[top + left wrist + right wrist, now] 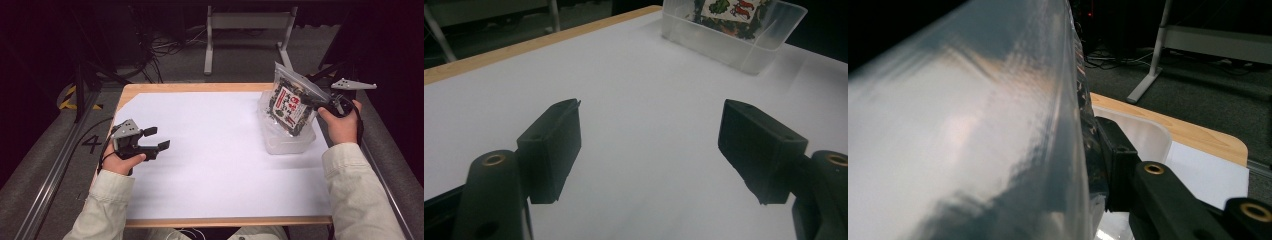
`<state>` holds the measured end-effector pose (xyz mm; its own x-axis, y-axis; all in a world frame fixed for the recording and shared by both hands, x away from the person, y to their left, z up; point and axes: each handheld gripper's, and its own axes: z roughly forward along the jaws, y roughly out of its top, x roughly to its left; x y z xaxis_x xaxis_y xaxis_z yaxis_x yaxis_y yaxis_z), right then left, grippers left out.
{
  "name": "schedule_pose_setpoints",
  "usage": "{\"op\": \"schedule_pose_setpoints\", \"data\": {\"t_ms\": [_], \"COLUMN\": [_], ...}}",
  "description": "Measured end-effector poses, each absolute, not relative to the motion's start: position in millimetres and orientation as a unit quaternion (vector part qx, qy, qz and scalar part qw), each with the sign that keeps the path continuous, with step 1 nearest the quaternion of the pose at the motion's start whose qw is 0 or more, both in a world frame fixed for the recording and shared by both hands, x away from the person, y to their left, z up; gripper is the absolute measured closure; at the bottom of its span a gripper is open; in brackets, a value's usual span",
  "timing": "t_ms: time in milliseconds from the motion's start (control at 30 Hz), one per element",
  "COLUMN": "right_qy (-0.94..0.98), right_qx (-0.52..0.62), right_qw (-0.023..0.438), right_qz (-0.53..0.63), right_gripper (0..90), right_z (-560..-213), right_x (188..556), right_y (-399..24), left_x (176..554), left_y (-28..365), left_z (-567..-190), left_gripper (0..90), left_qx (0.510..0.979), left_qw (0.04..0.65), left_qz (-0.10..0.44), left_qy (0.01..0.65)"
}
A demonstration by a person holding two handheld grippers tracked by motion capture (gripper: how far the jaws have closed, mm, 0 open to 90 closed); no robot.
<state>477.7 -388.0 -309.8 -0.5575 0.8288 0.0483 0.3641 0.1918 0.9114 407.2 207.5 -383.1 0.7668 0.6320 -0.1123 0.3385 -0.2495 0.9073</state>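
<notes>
Two claws: left claw [156,138] gapes wide over the table [210,150]; right claw [314,104] pinches the snack bag [290,102].

A lab: white-topped table [210,165], carpet tangled with cables [165,47], marked floor tape [70,97].
</notes>
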Motion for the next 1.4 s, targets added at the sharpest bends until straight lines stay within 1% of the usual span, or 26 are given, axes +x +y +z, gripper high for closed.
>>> {"op": "schedule_pose_setpoints", "data": {"t_ms": [200, 333, 500, 600, 700, 767, 900, 1067, 1133, 1300, 1400], "right_qy": [0.733, 0.738, 0.724, 0.718, 0.714, 0.711, 0.702, 0.699, 0.697, 0.697, 0.706], "right_qx": [0.411, 0.408, 0.414, 0.410, 0.403, 0.397, 0.388, 0.376, 0.364, 0.347, 0.327], "right_qw": [0.234, 0.244, 0.259, 0.265, 0.265, 0.274, 0.286, 0.298, 0.308, 0.306, 0.295], "right_qz": [0.488, 0.480, 0.487, 0.496, 0.508, 0.512, 0.524, 0.531, 0.536, 0.549, 0.555], "right_gripper": [74.6, 72.8, 55.1, 48.9, 43.9, 41.2, 38.4, 37.9, 37.9, 37.2, 36.4], "right_z": [-308, -306, -306, -303, -296, -289, -278, -263, -252, -242, -240], "right_x": [478, 478, 477, 475, 472, 470, 465, 456, 446, 432, 421], "right_y": [-388, -385, -386, -386, -383, -382, -381, -379, -376, -370, -360], "left_x": [408, 408, 408, 408, 408, 408, 406, 402, 399, 394, 391], "left_y": [209, 209, 211, 211, 211, 211, 212, 213, 213, 213, 215], "left_z": [-384, -384, -384, -384, -385, -385, -386, -388, -389, -393, -396], "left_gripper": [25.9, 26.0, 25.6, 25.4, 25.3, 25.1, 25.0, 24.5, 24.2, 23.6, 23.0], "left_qx": [0.779, 0.779, 0.779, 0.778, 0.778, 0.779, 0.779, 0.779, 0.781, 0.785, 0.787], "left_qw": [0.526, 0.526, 0.526, 0.525, 0.525, 0.525, 0.525, 0.527, 0.526, 0.524, 0.526], "left_qz": [0.141, 0.141, 0.144, 0.143, 0.141, 0.142, 0.136, 0.137, 0.139, 0.132, 0.121], "left_qy": [0.311, 0.312, 0.311, 0.314, 0.315, 0.313, 0.315, 0.311, 0.308, 0.302, 0.298]}}
